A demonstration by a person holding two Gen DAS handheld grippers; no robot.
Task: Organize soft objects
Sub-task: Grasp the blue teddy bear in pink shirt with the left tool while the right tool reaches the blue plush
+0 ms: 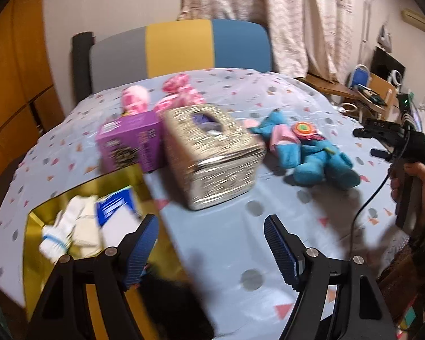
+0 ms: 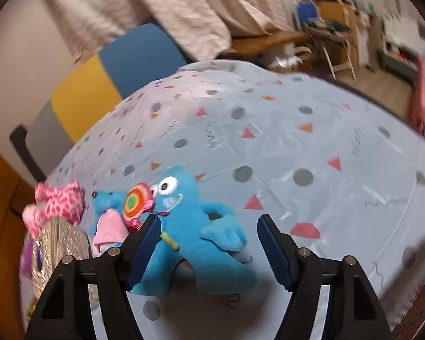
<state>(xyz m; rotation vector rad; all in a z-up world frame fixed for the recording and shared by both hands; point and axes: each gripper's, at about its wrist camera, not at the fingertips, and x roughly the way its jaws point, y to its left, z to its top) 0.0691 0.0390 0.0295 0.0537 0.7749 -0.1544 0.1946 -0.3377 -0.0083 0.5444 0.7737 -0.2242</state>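
A blue monster plush (image 2: 195, 221) lies on the patterned tablecloth (image 2: 269, 141), holding a round lollipop toy (image 2: 134, 201). My right gripper (image 2: 209, 240) hovers open just over it, its left finger in front of the plush's side and nothing pressed. A second blue plush (image 2: 107, 201) with a pink patch lies beside it. In the left wrist view both plushes (image 1: 320, 164) sit to the right of a silver tissue box (image 1: 212, 153). My left gripper (image 1: 212, 243) is open and empty at the edge of a gold bin (image 1: 119, 178) that holds white socks (image 1: 68, 226). The right gripper (image 1: 368, 141) comes in from the right, held by a hand.
A purple box (image 1: 130, 144) stands left of the tissue box, with pink spotted plush toys (image 1: 181, 90) behind both. A grey, yellow and blue chair back (image 1: 178, 48) stands at the table's far edge. A desk and clutter fill the back right.
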